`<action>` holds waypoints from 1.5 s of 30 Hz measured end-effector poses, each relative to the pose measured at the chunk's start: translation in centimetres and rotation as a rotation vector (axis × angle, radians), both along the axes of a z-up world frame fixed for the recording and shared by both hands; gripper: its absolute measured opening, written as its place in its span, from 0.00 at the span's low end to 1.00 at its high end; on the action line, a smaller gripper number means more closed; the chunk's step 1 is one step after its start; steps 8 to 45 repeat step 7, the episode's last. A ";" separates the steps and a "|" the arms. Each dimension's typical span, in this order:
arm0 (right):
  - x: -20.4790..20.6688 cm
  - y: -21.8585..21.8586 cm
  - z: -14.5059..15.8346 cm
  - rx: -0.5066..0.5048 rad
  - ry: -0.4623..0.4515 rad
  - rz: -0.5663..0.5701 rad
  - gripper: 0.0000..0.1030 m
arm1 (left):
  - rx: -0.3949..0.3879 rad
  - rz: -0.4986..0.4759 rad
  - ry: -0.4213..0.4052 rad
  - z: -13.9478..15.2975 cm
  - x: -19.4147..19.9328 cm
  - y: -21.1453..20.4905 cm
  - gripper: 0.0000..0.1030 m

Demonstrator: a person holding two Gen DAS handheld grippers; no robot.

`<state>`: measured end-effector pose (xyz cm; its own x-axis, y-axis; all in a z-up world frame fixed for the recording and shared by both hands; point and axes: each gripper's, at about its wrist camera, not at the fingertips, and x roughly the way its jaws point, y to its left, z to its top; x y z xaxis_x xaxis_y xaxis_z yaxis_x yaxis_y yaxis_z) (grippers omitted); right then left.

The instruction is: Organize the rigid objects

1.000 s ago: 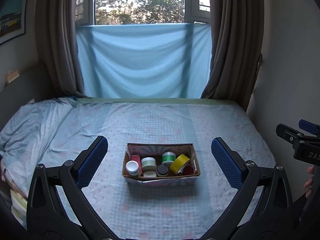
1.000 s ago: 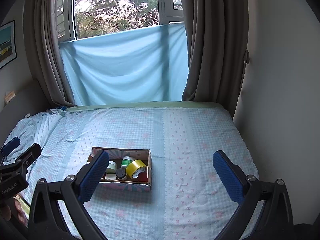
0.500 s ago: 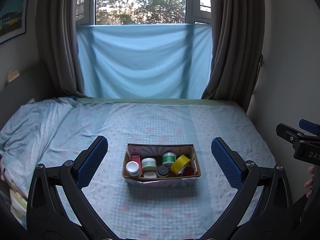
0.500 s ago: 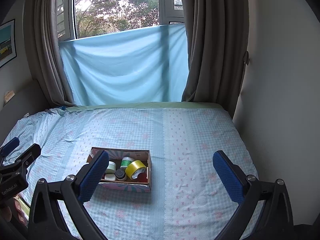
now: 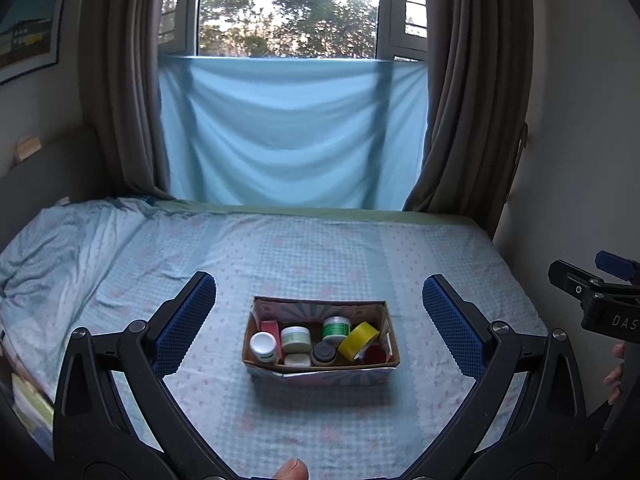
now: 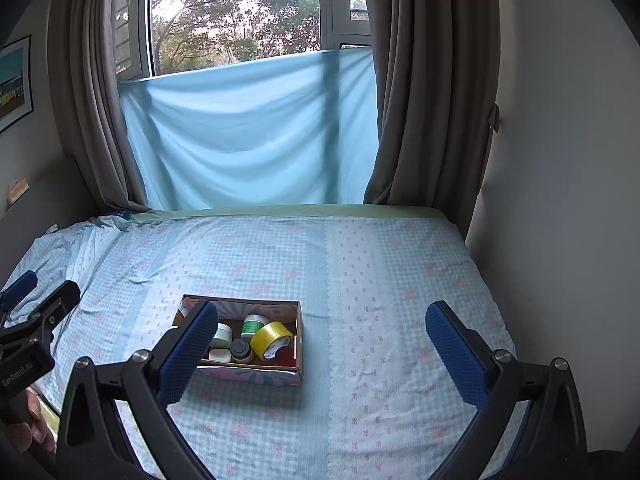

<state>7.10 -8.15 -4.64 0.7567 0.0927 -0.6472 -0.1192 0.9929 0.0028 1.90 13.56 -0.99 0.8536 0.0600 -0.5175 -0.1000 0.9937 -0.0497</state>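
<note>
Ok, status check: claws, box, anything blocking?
Left claw open, empty. Right claw open, empty. Box on bed, holding jars and yellow tape. Nothing in the way.

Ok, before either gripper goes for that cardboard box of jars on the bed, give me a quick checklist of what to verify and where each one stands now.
1. Left gripper open and empty: ok, the blue pads stand wide apart.
2. Right gripper open and empty: ok, nothing between its pads.
3. Open cardboard box flat on the checked blue bedsheet: ok.
4. Yellow roll of tape reachable: ok, it leans on top at the box's right end.
5. Small jars packed tight, white-lidded jar beside the dark-lidded jar: not ok for a clean pinch.
6. Grippers clear of the box: ok, both hover short of it.
</note>
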 end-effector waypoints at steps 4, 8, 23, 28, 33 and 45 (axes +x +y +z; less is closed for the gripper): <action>0.3 0.0 0.1 0.003 0.000 -0.003 1.00 | 0.010 0.021 -0.011 0.0 -0.2 0.0 1.00; 0.4 0.0 0.1 0.004 0.000 -0.002 1.00 | 0.011 0.018 -0.022 0.0 -0.3 0.1 1.00; 0.4 0.0 0.1 0.004 0.000 -0.002 1.00 | 0.011 0.018 -0.022 0.0 -0.3 0.1 1.00; 0.4 0.0 0.1 0.004 0.000 -0.002 1.00 | 0.011 0.018 -0.022 0.0 -0.3 0.1 1.00; 0.4 0.0 0.1 0.004 0.000 -0.002 1.00 | 0.011 0.018 -0.022 0.0 -0.3 0.1 1.00; 0.4 0.0 0.1 0.004 0.000 -0.002 1.00 | 0.011 0.018 -0.022 0.0 -0.3 0.1 1.00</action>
